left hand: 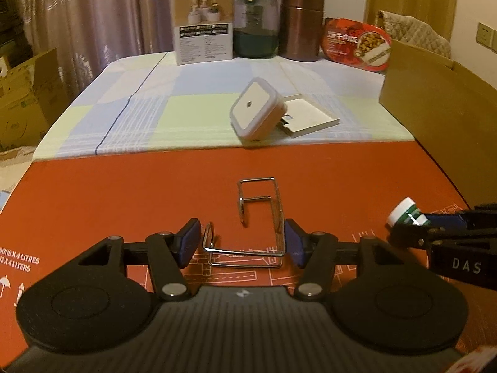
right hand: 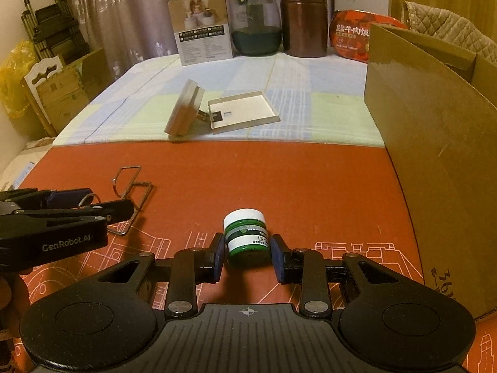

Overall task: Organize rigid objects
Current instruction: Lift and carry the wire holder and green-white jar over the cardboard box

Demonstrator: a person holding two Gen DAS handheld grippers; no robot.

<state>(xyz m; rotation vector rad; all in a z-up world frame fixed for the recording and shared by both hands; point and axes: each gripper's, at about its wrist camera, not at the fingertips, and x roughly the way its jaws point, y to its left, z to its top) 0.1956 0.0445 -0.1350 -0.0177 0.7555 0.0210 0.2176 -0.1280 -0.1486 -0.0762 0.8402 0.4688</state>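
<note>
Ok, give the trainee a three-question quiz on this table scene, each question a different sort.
1. True or false: the right gripper is shut on the small green jar.
2. Multiple choice: what lies between the fingers of the left gripper? A) a wire rack B) a spoon C) a red ball
3. Fill in: the square night light leans beside a flat white ____ on the checked cloth.

Key:
1. True; its pads press the jar's sides.
2. A; the wire frame sits between the pads, though whether they grip it is unclear.
3. Tray, an open shallow box.
</note>
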